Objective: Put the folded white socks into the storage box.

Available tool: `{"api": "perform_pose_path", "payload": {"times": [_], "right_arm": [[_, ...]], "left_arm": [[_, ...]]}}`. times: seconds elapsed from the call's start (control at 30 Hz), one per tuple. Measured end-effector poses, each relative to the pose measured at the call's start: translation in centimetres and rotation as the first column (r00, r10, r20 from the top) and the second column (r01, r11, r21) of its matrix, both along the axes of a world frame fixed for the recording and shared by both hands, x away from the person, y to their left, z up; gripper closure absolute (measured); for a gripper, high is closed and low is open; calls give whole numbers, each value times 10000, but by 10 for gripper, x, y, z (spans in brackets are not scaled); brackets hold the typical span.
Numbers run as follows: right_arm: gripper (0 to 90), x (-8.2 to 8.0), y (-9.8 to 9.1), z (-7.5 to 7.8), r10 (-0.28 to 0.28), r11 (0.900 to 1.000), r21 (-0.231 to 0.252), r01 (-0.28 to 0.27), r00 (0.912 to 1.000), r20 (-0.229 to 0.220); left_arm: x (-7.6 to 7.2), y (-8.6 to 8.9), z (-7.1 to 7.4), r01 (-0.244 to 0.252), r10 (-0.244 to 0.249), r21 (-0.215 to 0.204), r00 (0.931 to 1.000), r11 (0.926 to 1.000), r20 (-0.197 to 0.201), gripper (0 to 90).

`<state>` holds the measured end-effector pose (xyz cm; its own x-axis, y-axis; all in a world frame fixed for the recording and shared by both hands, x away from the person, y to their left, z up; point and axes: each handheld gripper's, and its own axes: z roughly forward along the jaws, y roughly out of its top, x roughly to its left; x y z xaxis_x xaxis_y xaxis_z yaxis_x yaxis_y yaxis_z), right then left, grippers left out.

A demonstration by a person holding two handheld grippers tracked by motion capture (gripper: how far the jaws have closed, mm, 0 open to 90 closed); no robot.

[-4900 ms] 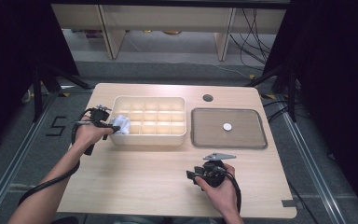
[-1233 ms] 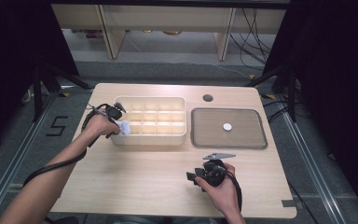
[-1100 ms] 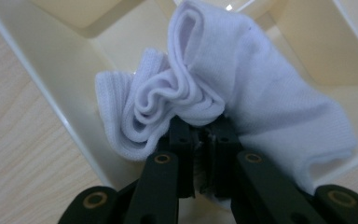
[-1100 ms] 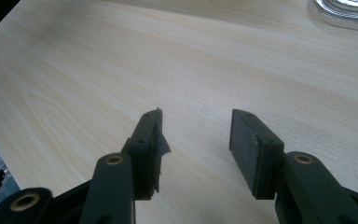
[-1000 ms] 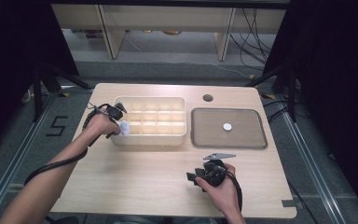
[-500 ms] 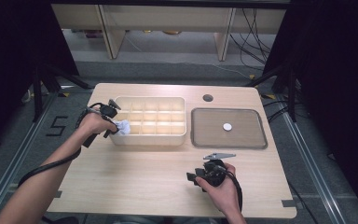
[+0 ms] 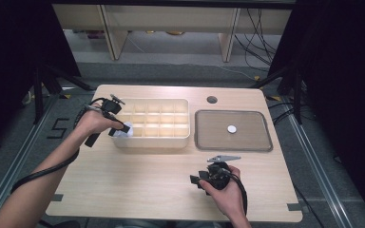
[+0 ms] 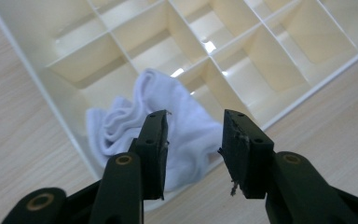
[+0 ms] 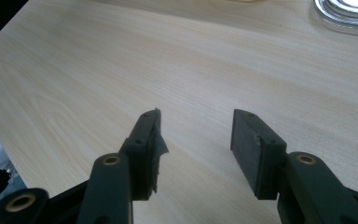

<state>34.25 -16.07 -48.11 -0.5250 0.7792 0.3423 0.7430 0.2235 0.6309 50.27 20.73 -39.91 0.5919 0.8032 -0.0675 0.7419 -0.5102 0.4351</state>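
White cloth released at the divided tray's near-left corner.

My left gripper [image 8: 193,140] is hovering just above the white cloth [image 8: 168,116], its jaws having just been opening and now standing apart with nothing pinched. The cloth is lying crumpled in the corner compartment of the cream divided tray [image 7: 183,137], spilling over its wall; its long axis is running from that corner toward the tray's middle. My right gripper [image 9: 196,144] is resting spread over bare wood near the desk's [image 7: 138,190] front edge. A grey tray [image 7: 256,142] with a small white disc [image 7: 231,128] is sitting toward the desk's right edge; dark surroundings, shelving behind.
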Motion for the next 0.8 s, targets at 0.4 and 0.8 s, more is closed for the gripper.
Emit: {"api": "perform_pose_path", "payload": {"times": [0.4, 0.8], "right_arm": [[528, -2, -1, 2, -201, 9997, 160, 209, 9985, -515], [525, -1, -2, 1, -9, 9997, 257, 19, 9993, -383]], "left_arm": [[2, -11, -14, -725, 723, -7, 9947, 9974, -728, 727], [6, -1, -13, -640, 653, 653, 9977, 9958, -177, 857]]}}
